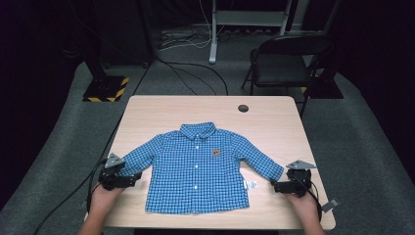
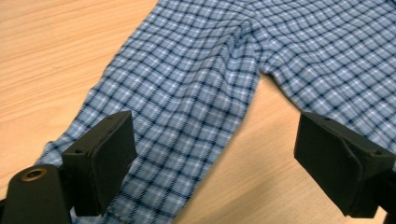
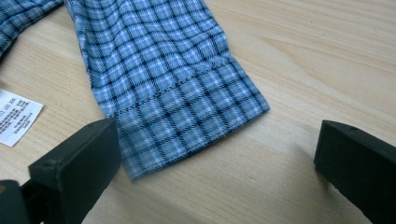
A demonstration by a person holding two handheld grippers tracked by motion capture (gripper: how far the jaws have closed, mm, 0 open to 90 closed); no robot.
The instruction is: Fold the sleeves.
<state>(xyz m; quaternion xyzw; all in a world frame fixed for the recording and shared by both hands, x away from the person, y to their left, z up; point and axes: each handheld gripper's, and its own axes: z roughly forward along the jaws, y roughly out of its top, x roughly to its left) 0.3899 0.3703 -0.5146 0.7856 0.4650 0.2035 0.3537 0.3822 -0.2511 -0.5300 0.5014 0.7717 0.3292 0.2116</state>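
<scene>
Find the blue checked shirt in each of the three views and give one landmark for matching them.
High view: the shirt lies flat at the table's middle, sleeves spread toward both claws.
Left gripper view: its sleeve runs from the top down to the lower left, between the open jaws.
Right gripper view: the other sleeve's cuff lies at the centre.
Shared landmark: the white label, also at the left edge of the right gripper view.

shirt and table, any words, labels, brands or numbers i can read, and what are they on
No text here can be read.
White care tag beside the shirt: lines of small print, too blurred to read.
Orange patch on the shirt's chest: too small to tell any wording.
Table: none.
</scene>
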